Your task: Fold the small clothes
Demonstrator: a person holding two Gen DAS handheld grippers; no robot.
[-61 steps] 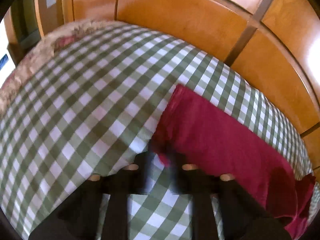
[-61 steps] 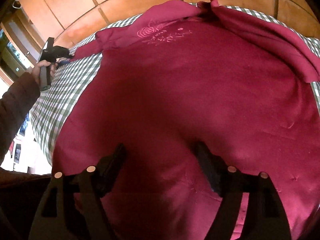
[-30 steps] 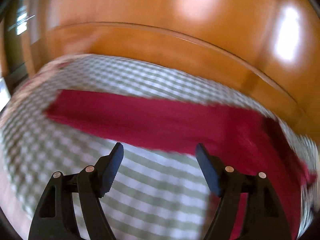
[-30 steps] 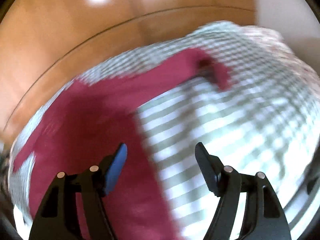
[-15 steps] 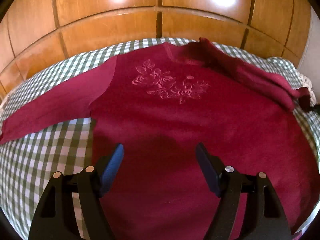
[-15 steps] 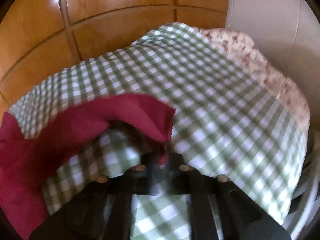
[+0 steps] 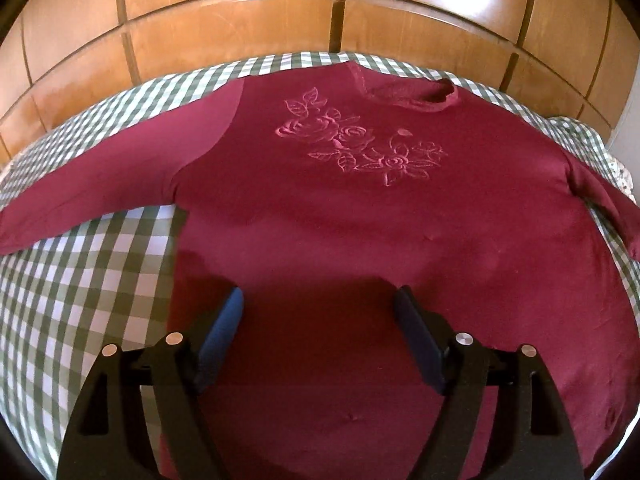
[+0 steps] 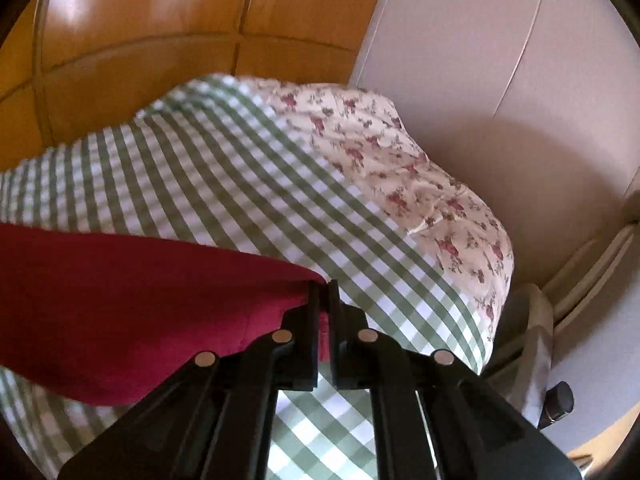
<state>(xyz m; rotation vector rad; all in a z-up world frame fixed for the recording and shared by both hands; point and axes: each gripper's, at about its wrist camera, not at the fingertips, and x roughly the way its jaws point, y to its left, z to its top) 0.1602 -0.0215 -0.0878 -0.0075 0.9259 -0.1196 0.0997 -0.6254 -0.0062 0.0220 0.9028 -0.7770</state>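
A dark red top [image 7: 360, 220] with pink roses sewn on is spread flat on the checked cloth [image 7: 100, 280]. Its sleeve end [image 8: 160, 280] is pinched by the closed right tongs [image 8: 324, 292]. The left tongs [image 7: 318, 300] are held open above it.

The sweater [image 7: 360, 220] lies flat on the checked cloth [image 7: 80, 280], before the wooden panels [image 7: 240, 20]; the floral cover [image 8: 400, 168] lies right

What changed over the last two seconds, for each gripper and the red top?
The right gripper, open over the body before, swung to the sleeve end and shut on it. The left gripper released the other sleeve and came over the red embroidered top, jaws open, nothing between them. The top still lies on the checked cloth.
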